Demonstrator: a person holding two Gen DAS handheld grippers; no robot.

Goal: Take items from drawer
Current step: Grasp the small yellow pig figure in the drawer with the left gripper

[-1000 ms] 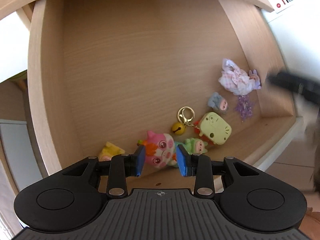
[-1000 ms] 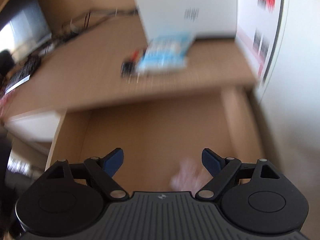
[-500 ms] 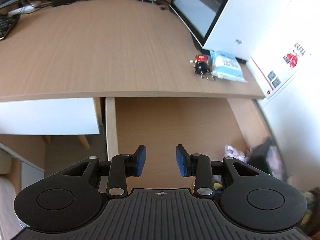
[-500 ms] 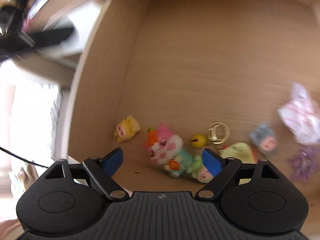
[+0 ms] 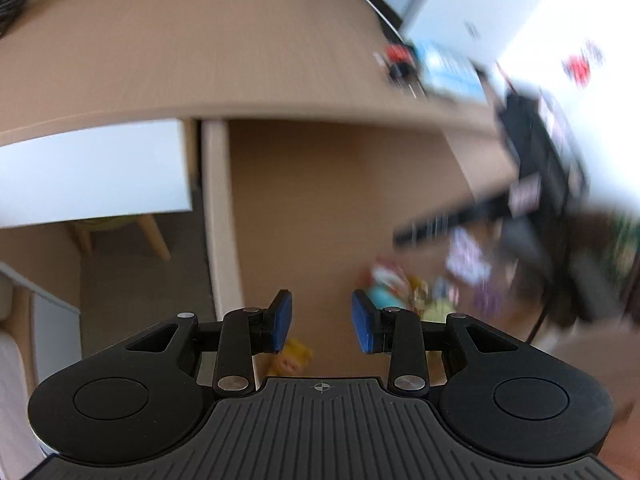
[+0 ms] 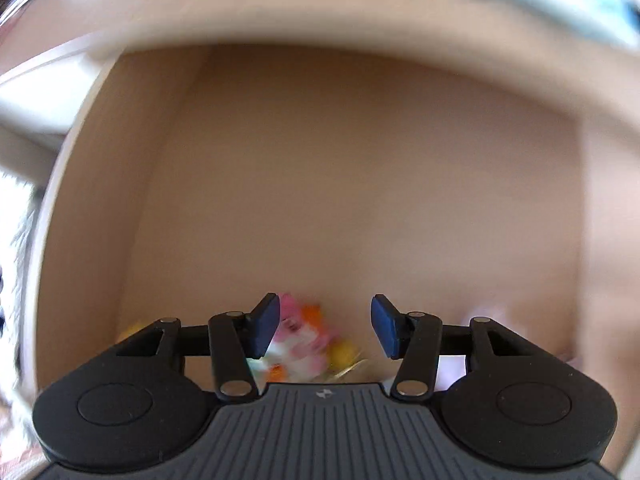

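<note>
The wooden drawer [image 5: 340, 200] stands pulled out under the desk. Blurred small toys lie at its front: a pink pig toy [image 5: 384, 276], a yellow toy [image 5: 294, 356], a pink-white cloth charm [image 5: 466, 258] and a purple charm [image 5: 486, 304]. My left gripper [image 5: 322, 324] hangs open above the drawer's front left, holding nothing. My right gripper [image 6: 325, 330] is open low inside the drawer, and the pink pig toy [image 6: 300, 336] shows between its fingers, nearer the left pad [image 6: 266, 330]. I cannot tell whether they touch. A yellow bell [image 6: 344, 354] lies beside the pig. The right gripper's black body [image 5: 540, 184] shows as a blur.
The desk top [image 5: 200, 40] overhangs the drawer's back and carries a blue packet [image 5: 448, 68], a small red item [image 5: 398, 56] and a white box. A white panel [image 5: 92, 172] and floor lie left of the drawer's side wall [image 5: 218, 220]. Both views are motion-blurred.
The right gripper has dropped closer to the pink pig toy and its fingers have narrowed. The left view has tipped down, bringing the toys back into sight.
</note>
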